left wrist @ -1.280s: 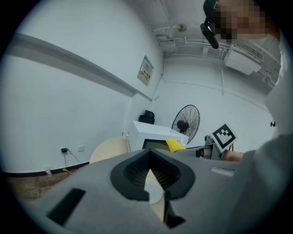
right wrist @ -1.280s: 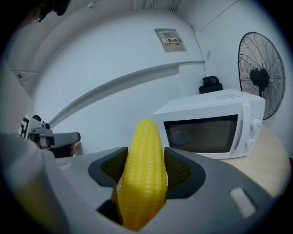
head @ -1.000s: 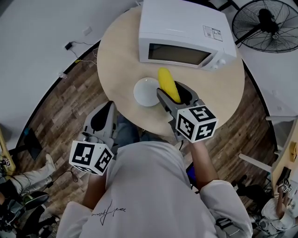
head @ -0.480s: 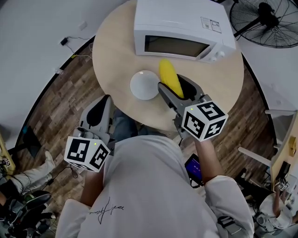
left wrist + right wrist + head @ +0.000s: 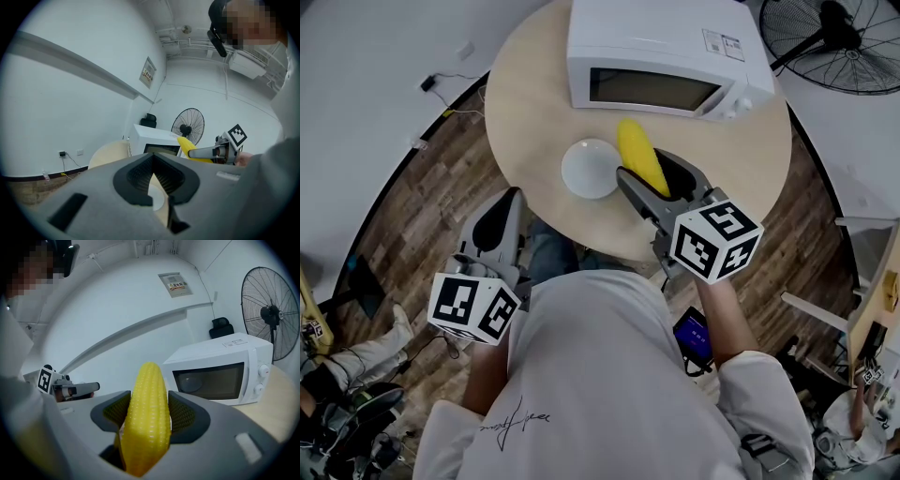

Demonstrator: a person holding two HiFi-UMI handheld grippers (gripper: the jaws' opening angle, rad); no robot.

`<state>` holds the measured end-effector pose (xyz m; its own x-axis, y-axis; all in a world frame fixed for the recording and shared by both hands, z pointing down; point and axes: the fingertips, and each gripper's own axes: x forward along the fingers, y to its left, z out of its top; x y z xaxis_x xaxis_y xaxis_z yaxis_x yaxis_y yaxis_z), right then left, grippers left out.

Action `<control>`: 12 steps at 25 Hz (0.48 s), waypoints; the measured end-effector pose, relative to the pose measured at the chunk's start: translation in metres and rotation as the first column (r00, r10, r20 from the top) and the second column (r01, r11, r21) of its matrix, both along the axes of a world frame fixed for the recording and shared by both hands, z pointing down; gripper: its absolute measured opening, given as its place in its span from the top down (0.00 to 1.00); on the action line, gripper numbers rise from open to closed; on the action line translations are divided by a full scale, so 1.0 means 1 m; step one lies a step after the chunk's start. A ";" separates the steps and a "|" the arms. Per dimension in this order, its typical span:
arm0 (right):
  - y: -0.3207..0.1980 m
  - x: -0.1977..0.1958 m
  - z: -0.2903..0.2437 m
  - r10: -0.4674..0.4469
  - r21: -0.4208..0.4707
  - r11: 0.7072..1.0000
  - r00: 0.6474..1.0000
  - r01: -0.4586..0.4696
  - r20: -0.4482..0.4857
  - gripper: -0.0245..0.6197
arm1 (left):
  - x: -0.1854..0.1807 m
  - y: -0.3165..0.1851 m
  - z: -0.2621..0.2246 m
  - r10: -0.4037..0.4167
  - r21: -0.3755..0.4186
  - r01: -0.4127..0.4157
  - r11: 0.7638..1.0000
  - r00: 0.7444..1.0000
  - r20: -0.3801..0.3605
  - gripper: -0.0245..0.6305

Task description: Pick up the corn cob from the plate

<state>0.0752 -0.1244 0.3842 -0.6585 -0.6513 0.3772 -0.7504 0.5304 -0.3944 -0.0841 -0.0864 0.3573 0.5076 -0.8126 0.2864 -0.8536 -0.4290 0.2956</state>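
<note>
The corn cob is clamped in the right claw, held off the plate just beside it and close to the microwave. Much of it pokes past the jaws, so a jolt could tip it loose onto the counter. The left claw is closed and empty.

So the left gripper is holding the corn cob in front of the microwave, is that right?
No, it's the right gripper that is shut on the corn cob in front of the microwave, as the right gripper view shows.
</note>
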 end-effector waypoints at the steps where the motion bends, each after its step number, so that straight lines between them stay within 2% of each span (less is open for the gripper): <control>1: 0.000 0.000 0.000 0.000 -0.001 1.000 1.000 0.000 0.000 0.55 | 0.000 0.000 0.000 0.001 0.000 -0.001 1.000 1.000 -0.001 0.98; 12: 0.000 0.005 0.002 0.008 -0.003 1.000 1.000 -0.008 0.002 0.55 | 0.005 -0.001 0.001 0.005 -0.004 -0.005 1.000 1.000 -0.002 0.98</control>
<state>0.0802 -0.1243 0.3858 -0.6542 -0.6553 0.3776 -0.7536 0.5231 -0.3979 -0.0788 -0.0873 0.3583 0.5122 -0.8088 0.2890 -0.8509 -0.4321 0.2987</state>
